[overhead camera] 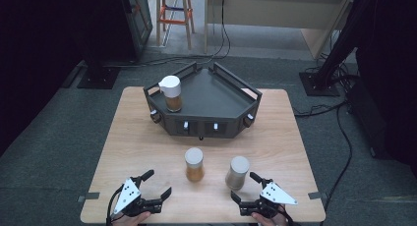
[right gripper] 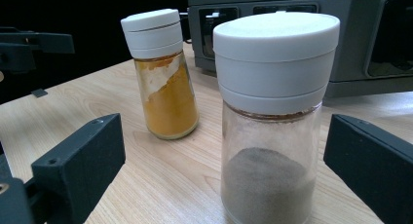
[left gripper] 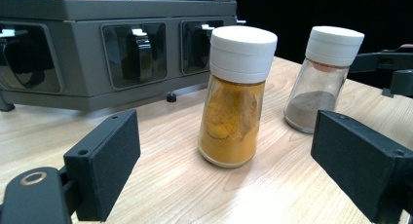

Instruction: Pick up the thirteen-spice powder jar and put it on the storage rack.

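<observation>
**Both grippers line up on the spice jars**

The left gripper (overhead camera: 158,185) sits low at seven o'clock on the table (overhead camera: 123,152), jaws spread wide and holding nothing. In the left gripper view the yellow jar (left gripper: 234,95) stands upright dead ahead between its jaws, clear of both, so this looks like an approach squared up for a side grasp around the glass.

Over at five o'clock, the right gripper (overhead camera: 244,187) is wide open too and empty. The brown jar (right gripper: 272,121) stands upright just ahead of it, framed by its jaws with gaps either side.

The two jars stand side by side, apart, mid-table. At twelve o'clock the rack (overhead camera: 216,96) already carries a third jar (overhead camera: 171,93) near its left corner, which likely explains the plan: these two probably go up there next.
</observation>
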`<state>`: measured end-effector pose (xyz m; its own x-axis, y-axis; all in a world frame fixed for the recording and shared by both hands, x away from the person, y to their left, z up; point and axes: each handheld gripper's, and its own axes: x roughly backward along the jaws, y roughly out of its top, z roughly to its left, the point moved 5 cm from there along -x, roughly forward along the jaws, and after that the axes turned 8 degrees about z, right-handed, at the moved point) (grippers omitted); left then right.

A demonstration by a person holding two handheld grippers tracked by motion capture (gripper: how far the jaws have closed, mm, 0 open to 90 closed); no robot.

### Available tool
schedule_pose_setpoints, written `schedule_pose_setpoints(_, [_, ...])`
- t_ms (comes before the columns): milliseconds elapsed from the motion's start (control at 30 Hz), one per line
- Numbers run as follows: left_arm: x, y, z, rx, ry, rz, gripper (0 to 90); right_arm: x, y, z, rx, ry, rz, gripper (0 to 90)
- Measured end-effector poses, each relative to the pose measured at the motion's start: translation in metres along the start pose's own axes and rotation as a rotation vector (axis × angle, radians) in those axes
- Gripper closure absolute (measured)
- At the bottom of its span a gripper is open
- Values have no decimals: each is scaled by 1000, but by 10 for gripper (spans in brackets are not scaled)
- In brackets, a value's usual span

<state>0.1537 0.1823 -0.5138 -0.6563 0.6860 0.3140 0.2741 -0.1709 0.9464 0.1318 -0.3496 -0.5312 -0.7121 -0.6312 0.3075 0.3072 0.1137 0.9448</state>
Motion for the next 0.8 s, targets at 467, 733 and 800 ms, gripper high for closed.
schedule_pose_setpoints(467, [3,-7,-6,-16,4,2,106,0,0,0,2,1,0,14])
schedule_pose_setpoints(733, [2,-10,-7,-15,2,7,106,1,0,0,2,4,-3,14])
schedule_pose_setpoints(800, [2,-10,-6,-13,4,7,106,1,0,0,0,3,-3,14])
